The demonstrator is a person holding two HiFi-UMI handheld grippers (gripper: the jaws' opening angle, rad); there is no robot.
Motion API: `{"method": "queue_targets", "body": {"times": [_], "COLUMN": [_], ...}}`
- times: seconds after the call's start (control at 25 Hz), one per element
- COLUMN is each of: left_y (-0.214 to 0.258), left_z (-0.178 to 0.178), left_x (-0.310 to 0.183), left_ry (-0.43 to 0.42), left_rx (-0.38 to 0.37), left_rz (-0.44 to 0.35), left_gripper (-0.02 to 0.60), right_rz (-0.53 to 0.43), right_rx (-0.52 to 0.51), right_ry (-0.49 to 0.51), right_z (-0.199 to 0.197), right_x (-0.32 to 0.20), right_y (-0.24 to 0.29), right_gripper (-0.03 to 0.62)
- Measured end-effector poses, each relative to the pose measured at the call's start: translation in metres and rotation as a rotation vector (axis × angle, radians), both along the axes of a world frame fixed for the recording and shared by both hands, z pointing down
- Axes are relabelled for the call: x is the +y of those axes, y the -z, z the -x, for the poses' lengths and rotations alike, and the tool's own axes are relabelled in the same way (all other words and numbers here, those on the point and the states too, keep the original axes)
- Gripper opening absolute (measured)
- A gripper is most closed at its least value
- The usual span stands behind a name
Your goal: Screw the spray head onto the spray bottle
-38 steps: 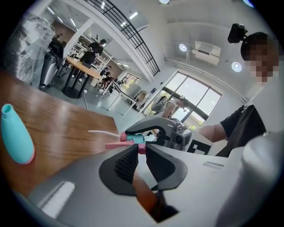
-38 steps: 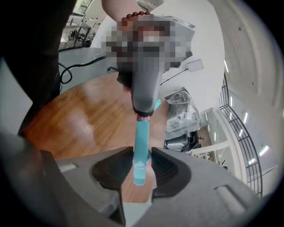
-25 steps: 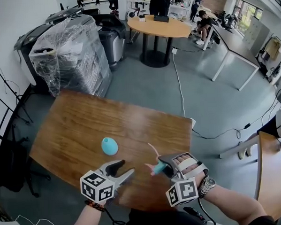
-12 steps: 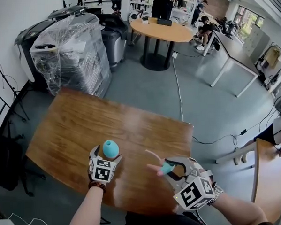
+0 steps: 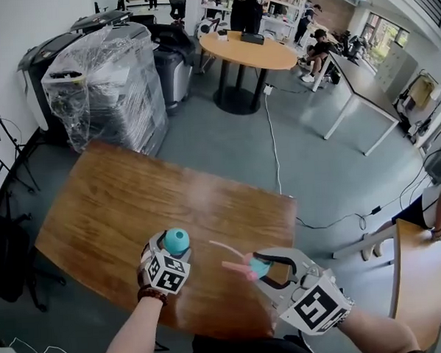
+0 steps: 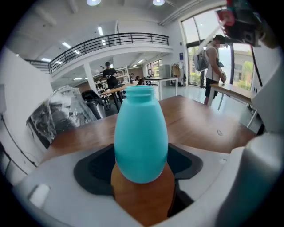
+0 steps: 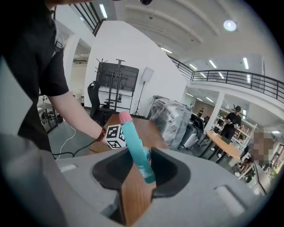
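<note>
A teal egg-shaped spray bottle (image 5: 177,241) stands upright on the wooden table (image 5: 111,200) near its front edge, neck open. My left gripper (image 5: 169,251) reaches around the bottle (image 6: 141,137); its jaws flank the body and are closing, and I see no firm squeeze. My right gripper (image 5: 265,270) is shut on the spray head (image 5: 252,265), a teal piece with a pink tip and a thin dip tube that points left towards the bottle. In the right gripper view the spray head (image 7: 135,148) stands tilted between the jaws, a hand's breadth right of the bottle.
A plastic-wrapped machine (image 5: 105,82) stands beyond the table's far left corner. A round table (image 5: 247,49), a long white table (image 5: 355,76) and several people are further back. A cable (image 5: 272,132) runs across the floor. Another wooden table (image 5: 424,272) is at the right.
My left gripper moved forward from the table's front edge to the bottle, opened wide and now has its jaws around it. My right gripper with the spray head shifted slightly right.
</note>
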State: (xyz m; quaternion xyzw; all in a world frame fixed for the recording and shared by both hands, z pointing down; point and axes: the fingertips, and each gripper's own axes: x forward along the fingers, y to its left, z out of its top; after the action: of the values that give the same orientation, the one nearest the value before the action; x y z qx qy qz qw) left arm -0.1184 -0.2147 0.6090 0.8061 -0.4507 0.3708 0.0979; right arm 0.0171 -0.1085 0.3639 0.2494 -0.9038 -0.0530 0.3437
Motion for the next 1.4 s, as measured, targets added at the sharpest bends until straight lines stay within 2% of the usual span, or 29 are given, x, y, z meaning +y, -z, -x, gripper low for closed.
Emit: {"method": "queue_targets", "body": {"times": [0.24, 0.48, 0.72, 1.04, 1.28, 1.4], "left_y": [0.022, 0.031, 0.043, 0.079, 0.092, 0.091], "left_z": [-0.026, -0.036, -0.054, -0.102, -0.116, -0.116], "left_x": [0.027, 0.046, 0.064, 0.102, 0.116, 0.122], "left_ry": [-0.165, -0.243, -0.329, -0.487, -0.521, -0.540], "left_rx": [-0.206, -0.326, -0.408, -0.467, -0.464, -0.517], "left_rz": [-0.042, -0.039, -0.063, -0.139, -0.158, -0.139], "left_gripper": [0.383, 0.383, 0.383, 0.384, 0.383, 0.385], "right_rz": [-0.002, 0.009, 0.010, 0.002, -0.013, -0.063], "right_rx": [0.004, 0.014, 0.008, 0.118, 0.172, 0.244], "right_ry": [0.053, 0.083, 0.127, 0.234, 0.290, 0.325], "right_z": [0.008, 0.009, 0.013, 0.007, 0.000, -0.004], "right_x": [0.010, 0.022, 0.031, 0.046, 0.056, 0.059], "right_y": [0.001, -0.004, -0.017, -0.048, -0.052, -0.057], "right_gripper": [0.117, 0.117, 0.117, 0.117, 0.118, 0.118]}}
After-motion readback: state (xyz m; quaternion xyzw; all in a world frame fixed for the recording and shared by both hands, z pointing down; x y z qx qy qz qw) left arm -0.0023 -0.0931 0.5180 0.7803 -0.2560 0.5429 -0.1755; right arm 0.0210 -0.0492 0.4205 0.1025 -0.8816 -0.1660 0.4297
